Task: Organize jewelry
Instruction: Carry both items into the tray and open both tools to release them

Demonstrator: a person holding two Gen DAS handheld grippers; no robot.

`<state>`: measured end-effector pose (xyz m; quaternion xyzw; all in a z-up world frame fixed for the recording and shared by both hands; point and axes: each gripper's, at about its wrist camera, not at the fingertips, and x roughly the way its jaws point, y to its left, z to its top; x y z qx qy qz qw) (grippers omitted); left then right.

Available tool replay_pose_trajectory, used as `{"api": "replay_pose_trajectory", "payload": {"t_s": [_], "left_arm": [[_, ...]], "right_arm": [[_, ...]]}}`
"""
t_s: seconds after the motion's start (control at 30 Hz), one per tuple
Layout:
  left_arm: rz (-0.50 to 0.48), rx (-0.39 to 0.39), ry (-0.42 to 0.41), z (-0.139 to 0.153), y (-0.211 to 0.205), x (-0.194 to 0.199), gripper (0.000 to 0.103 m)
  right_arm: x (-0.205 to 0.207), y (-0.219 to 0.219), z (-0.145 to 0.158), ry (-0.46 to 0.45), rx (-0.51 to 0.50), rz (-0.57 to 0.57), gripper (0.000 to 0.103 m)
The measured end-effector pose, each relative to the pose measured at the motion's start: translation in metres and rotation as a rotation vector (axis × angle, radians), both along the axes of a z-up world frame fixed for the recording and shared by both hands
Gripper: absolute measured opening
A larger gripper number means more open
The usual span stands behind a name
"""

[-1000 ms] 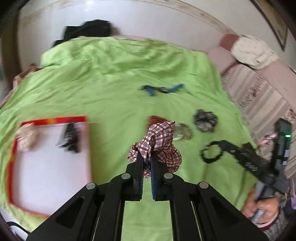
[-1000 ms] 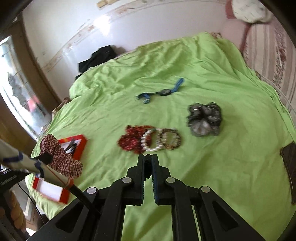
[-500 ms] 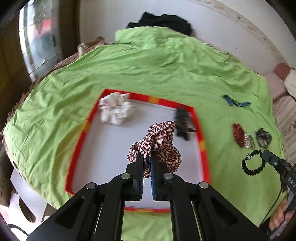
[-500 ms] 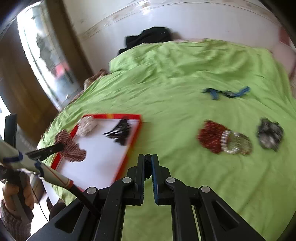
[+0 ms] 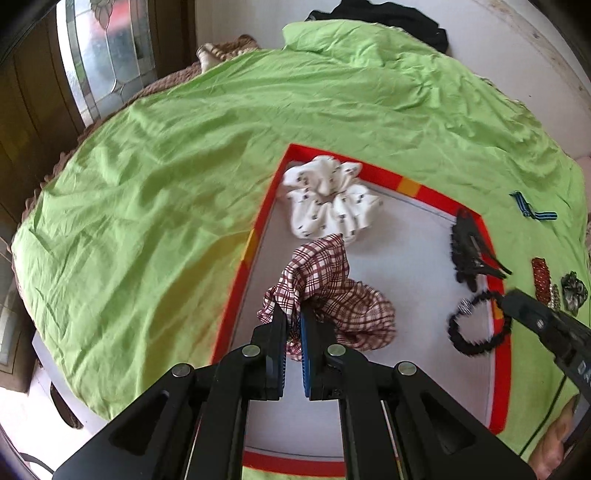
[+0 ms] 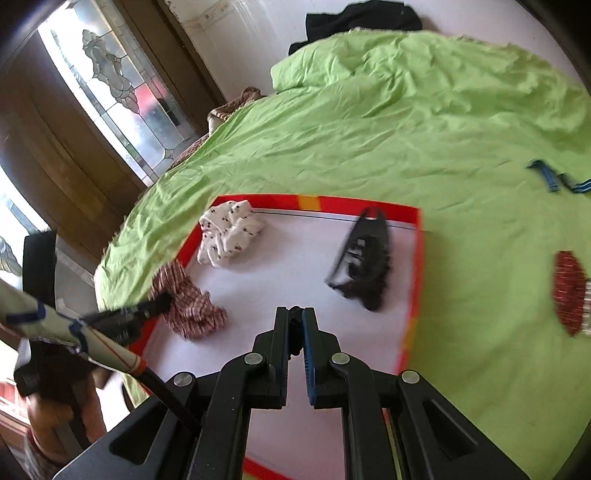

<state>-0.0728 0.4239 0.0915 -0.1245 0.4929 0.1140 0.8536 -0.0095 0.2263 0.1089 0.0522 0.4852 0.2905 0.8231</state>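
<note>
Crowding is the risk: left tongs (image 5: 293,321) clamped on the plaid scrunchie (image 5: 328,291) and right tongs (image 6: 295,325) pinching the black beaded bracelet (image 5: 476,325) over the red-rimmed tray (image 5: 406,184) could release onto the white scrunchie (image 5: 328,199) at 12 o'clock or the rim.

Green bedsheet (image 5: 155,206), black garment (image 6: 362,18) behind, leaded-glass door (image 6: 122,96) left.

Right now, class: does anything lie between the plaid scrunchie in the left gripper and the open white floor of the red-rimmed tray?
Nothing visible does. The plaid scrunchie hangs from the left gripper over bare tray floor; the white scrunchie lies farther back and the black hair clip off to the side.
</note>
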Motion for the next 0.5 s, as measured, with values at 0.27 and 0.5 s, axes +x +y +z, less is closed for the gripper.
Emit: {"api": "replay_pose_trajectory", "payload": {"t_s": [0.27,0.5], "left_arm": [[0.007,-0.042,0.015,-0.014,0.014,0.0,0.007],[0.017,-0.074,-0.008,-0.011,0.021,-0.004,0.011]], "right_arm": [[0.03,0.049,-0.024,0.026,-0.034,0.012,0.008],[0.048,0.069,-0.035,-0.002,-0.095,0.006,0.009]]}}
